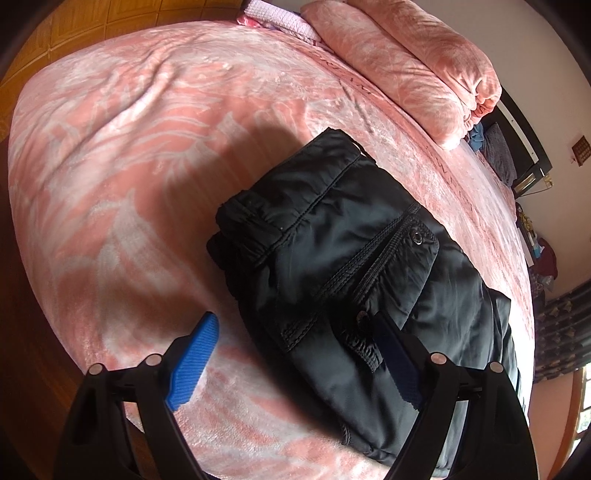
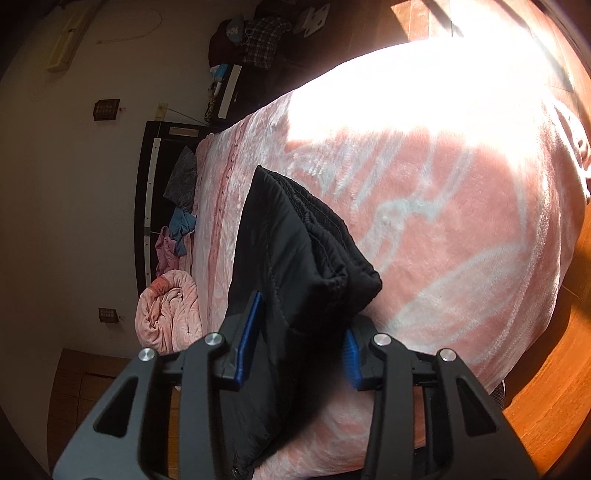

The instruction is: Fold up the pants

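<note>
Black padded pants (image 1: 354, 266) lie folded into a compact bundle on the pink bed cover (image 1: 129, 166), back pocket with a snap button facing up. My left gripper (image 1: 295, 354) is open above the bundle's near edge; its left blue pad (image 1: 192, 362) is over the cover and its right pad (image 1: 397, 358) over the pants. In the right wrist view the pants (image 2: 295, 266) run between my right gripper's (image 2: 299, 343) blue pads (image 2: 247, 343), which stand wide on either side of the thick fold. I cannot tell whether they press it.
A folded pink blanket (image 1: 410, 62) lies at the head of the bed, with a pink pillow (image 1: 280, 18) beside it. A dark headboard (image 2: 147, 206) and loose clothes (image 2: 177, 206) sit past the bed's edge. Wooden floor (image 2: 546, 387) surrounds the bed.
</note>
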Motion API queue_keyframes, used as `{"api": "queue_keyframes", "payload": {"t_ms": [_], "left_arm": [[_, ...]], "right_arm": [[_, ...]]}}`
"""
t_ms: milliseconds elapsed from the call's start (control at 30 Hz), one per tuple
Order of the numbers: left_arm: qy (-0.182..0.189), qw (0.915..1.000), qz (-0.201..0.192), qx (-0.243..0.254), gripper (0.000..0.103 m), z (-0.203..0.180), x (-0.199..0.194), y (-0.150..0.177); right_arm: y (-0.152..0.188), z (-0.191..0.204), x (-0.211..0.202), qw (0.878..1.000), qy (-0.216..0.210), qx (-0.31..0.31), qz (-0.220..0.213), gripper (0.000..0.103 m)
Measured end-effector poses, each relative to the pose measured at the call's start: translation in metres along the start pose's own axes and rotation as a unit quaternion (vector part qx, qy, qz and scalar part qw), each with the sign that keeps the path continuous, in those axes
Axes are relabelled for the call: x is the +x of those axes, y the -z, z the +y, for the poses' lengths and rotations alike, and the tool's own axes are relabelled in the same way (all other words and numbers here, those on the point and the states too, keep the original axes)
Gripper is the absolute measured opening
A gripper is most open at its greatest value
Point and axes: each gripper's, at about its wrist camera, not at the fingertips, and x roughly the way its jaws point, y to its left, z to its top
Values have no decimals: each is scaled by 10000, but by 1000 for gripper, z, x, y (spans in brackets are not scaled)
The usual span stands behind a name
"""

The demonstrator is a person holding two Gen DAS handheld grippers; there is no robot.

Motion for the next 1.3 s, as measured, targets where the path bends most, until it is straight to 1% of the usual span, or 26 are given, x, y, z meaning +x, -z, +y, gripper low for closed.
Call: {"api": "queue_keyframes", "payload": {"t_ms": [33,133,267,400,533,800,1000,1300], "left_arm": [[-27,10000,-29,5,87,0,0,1],[-93,9999,-107,48,87,-3,0,5],[-101,9997,-214,-32,87,-2,-2,8],[-132,9995,-288,-23,87,-3,-3,9],[-108,9992,-341,-150,87,1,-6,12],[-168,9992,-341,-87,87,-1,-6,16],[-17,9992,-336,-233,87,5,-7,17],[78,9990,-329,-309,87,8,-8,19]], "right_arm": [[0,1,0,10000,61,-19,-10,27],[2,9,-2,9998,162,-118,-63,23],[3,24,-6,9992,235,-280,-131,21],[4,41,-9,9982,306,-482,-170,20],[6,56,-12,9970,347,-662,-203,20],[13,88,-15,9915,509,-1167,-272,20],[20,108,-19,9876,542,-1442,-307,20],[29,139,-23,9817,554,-1793,-327,20]]}}
